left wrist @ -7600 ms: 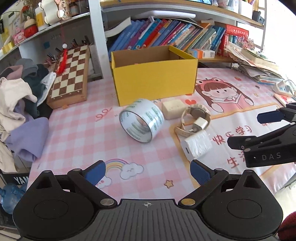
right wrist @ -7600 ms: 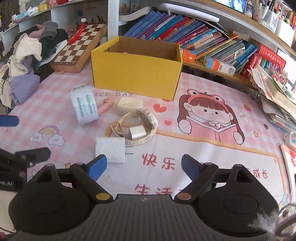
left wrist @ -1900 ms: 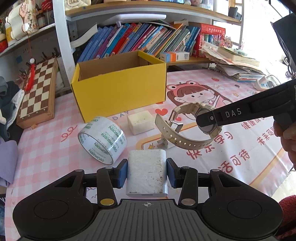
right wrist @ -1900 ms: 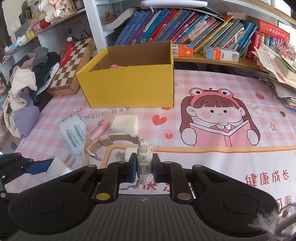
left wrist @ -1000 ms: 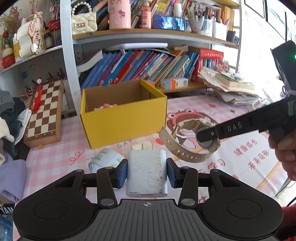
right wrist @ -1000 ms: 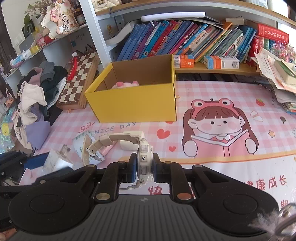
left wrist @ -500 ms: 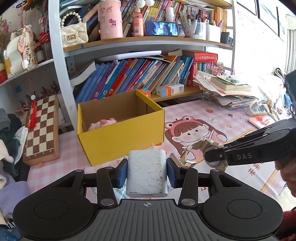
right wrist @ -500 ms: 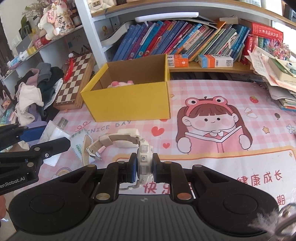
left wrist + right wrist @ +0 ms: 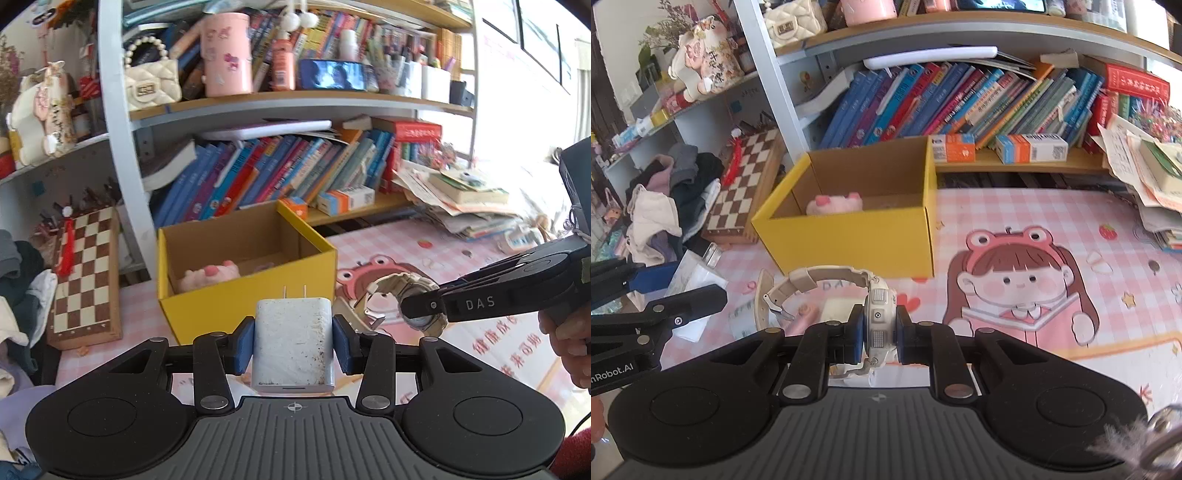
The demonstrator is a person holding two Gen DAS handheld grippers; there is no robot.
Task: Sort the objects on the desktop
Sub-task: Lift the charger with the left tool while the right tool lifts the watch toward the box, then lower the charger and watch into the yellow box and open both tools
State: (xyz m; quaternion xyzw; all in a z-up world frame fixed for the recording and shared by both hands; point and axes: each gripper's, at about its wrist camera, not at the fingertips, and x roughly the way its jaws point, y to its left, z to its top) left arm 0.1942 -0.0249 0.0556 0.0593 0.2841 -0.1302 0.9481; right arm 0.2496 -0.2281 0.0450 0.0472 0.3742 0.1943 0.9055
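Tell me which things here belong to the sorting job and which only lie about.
Job:
charger, in left gripper
watch, in right gripper
yellow box
tape

Lying about:
chessboard
books
clothes

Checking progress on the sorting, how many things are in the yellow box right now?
1 that shows: a pink plush toward the left of the yellow box. The front wall hides part of the floor, so more may lie there. The charger and watch are held outside it.
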